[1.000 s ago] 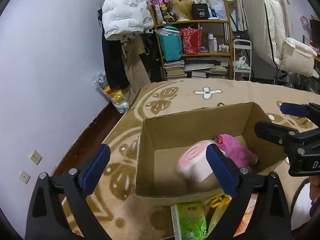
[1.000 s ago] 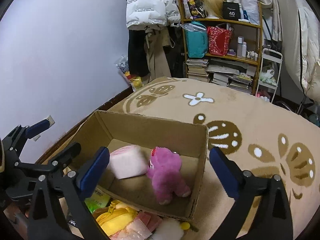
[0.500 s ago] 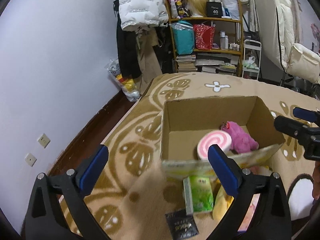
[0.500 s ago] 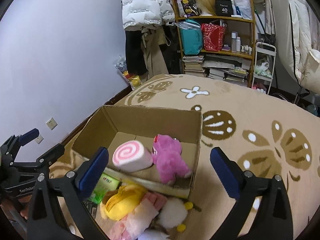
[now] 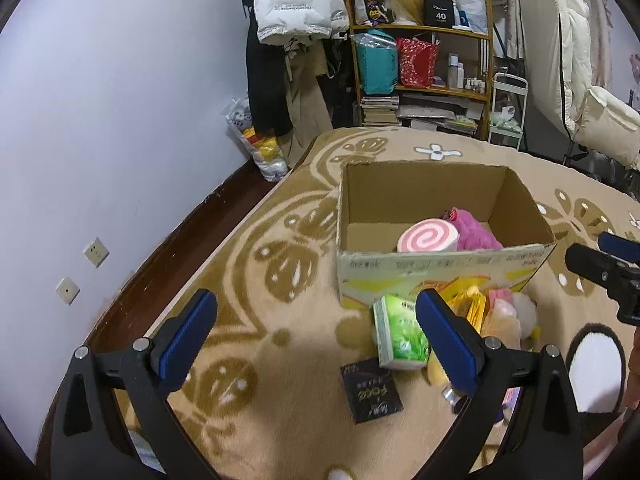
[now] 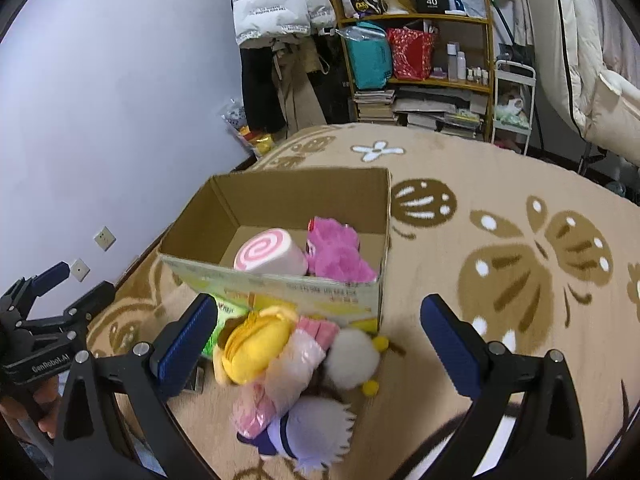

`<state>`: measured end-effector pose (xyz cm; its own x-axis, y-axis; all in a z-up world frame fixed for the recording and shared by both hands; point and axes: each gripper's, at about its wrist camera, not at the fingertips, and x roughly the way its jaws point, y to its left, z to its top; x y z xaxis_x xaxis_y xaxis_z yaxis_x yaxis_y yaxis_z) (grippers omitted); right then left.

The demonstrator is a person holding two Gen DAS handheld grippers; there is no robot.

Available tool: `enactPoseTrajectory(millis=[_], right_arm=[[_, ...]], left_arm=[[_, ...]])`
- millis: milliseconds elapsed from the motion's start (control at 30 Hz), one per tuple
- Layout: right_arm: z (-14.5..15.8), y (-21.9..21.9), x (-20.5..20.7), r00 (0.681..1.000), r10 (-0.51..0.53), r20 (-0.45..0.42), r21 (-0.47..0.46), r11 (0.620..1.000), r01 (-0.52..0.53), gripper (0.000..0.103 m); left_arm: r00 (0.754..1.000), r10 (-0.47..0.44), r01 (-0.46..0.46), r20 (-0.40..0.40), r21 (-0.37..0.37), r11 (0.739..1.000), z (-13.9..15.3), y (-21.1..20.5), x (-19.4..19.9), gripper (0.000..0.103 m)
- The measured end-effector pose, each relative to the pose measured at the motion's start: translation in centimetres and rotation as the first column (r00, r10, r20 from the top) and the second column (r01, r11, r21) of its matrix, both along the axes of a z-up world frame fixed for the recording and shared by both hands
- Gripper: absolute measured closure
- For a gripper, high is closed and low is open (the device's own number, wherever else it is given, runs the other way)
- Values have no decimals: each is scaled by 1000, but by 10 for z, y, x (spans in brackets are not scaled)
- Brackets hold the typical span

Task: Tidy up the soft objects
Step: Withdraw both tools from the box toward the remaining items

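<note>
Beige patterned rug [image 5: 256, 364] covers the floor; everything sits on it. Cardboard box [image 6: 348, 296] stands open-topped mid-rug, prob. the collecting bin for soft stuff. Inside, at its right end: pink plush toy [image 6: 338, 250] w/ the pink swirl roll cushion [image 6: 266, 258] touching its left side; rest of the box floor is bare, so lots of room left.

Unsorted pile lies just in front of the box's near wall, handy for both claws: yellow plush [image 6: 254, 346], pink wrapped bundle [image 6: 280, 384], white pompom toy [image 6: 352, 358], white-and-purple plush [image 6: 312, 434] nearest. Left of those, green tissue pack [image 5: 400, 334], then small black packet [image 5: 370, 392].

Left claw [image 5: 316, 340] is wide, empty, hovering over rug left of the tissue pack. Right claw [image 6: 316, 342] also wide, empty, straddling the pile above it, so next pick looks like one of those plushies.
</note>
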<state>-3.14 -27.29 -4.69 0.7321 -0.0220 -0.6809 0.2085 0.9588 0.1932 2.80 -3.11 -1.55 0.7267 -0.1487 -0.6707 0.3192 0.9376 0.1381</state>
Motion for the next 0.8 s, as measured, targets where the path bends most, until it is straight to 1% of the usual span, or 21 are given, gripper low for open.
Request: enactPoseTrajectory(millis=[167,300,567,800], right_arm=[[-11,5,-4,1000,2,-30,5,1000,-2,0],[-20,10,-3,999,10,-53,2,1000,-10,0],[-39,18,10,994,34,-105,7,999,-33,0],[-56,29,25,987,69,-145,-3,998,-70,0]], left_arm=[[1000,16,-16,-25,-12,1000,-4,5,1,4],[999,22,-22,-40,-4,1000,-10,4,5,4],[996,10,-9,-92,5,1000,-27,-6,19,4],[988,-16,17,-156,7,1000,-43,-17,41,4]])
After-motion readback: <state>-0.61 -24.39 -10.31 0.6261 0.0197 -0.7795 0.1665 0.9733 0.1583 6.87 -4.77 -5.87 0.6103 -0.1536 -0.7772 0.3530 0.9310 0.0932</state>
